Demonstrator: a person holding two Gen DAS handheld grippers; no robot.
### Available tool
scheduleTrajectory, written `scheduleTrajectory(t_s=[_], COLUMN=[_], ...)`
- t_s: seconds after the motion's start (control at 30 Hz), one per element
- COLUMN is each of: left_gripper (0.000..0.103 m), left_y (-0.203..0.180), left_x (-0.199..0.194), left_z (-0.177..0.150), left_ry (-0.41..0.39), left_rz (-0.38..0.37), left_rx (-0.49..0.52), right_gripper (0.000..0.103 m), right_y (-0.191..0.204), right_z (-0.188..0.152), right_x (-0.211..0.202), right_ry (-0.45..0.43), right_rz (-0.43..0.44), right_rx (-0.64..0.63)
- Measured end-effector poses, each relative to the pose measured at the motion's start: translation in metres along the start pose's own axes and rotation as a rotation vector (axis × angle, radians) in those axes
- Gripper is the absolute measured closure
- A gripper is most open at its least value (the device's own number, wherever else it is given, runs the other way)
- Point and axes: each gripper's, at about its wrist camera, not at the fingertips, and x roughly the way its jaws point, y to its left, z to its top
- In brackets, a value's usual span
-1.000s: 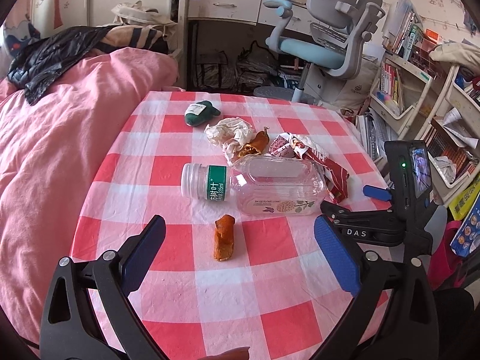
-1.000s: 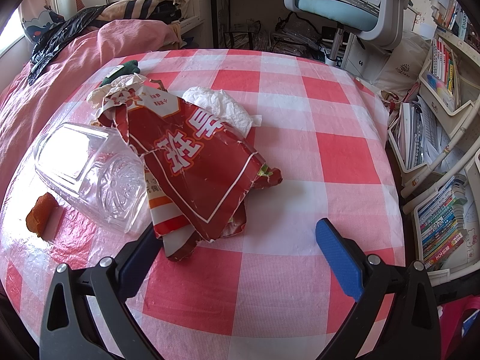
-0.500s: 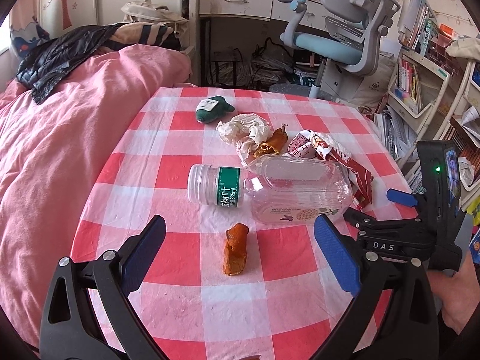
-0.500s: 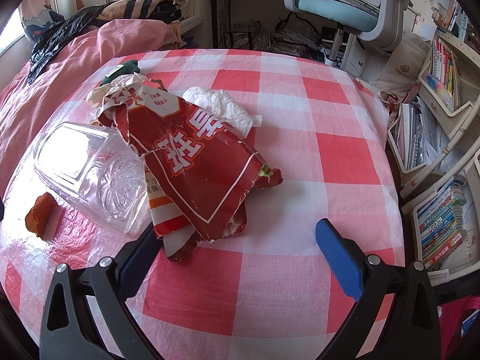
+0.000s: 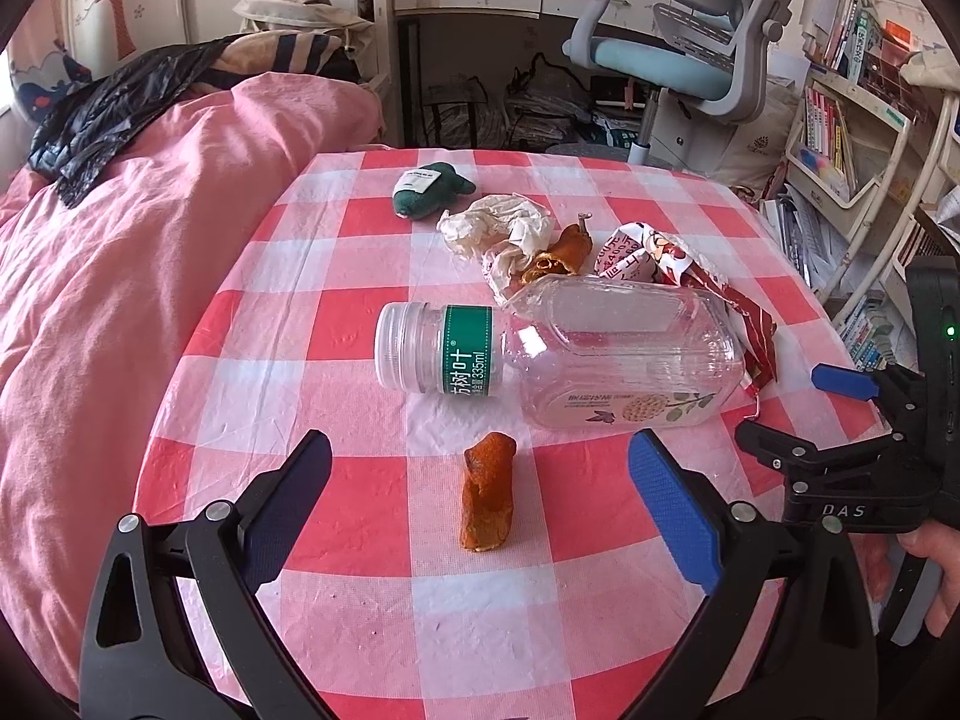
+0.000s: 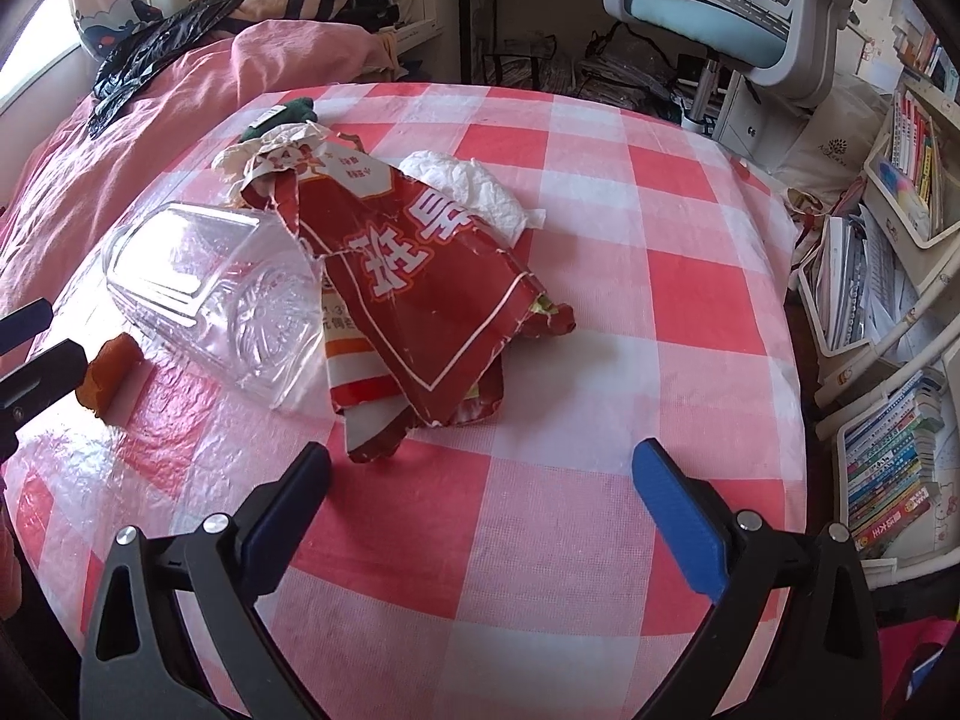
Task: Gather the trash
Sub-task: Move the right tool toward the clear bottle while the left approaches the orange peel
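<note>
Our left gripper (image 5: 480, 480) is a black frame of two angled arms, each with a triangular cut-out and silver round screws at the joints. Its fingers end in flat blue pads (image 5: 672, 510) with a fine ribbed texture; the left-hand pad looks dark in shadow.

Our right gripper (image 6: 480, 492) is built the same: black arms, triangular cut-outs, silver screws, blue textured pads (image 6: 678, 516). From the left wrist camera we see its side: a black body with small screws, white letters "DAS", a blue fingertip, and an upright black block with a small green light. Part of our hand (image 5: 936, 576) shows at the picture's right edge; no sleeve is in view.
</note>
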Motion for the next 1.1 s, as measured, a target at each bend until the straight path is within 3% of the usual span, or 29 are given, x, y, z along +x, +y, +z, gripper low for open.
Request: scheduleTrajectory(t_s=[1.1], left_gripper=[0.008], left_y=[-0.001], left_x=[0.009], left_z=[-0.004], left_ry=[0.034], left_rz=[0.006], left_rx=[0.008], right_gripper=[0.006], right_y=[0.025], right_z=[0.005], right_x=[-0.028], right_ry=[-0.154], right_rz=[0.064], right_rx=[-0.108])
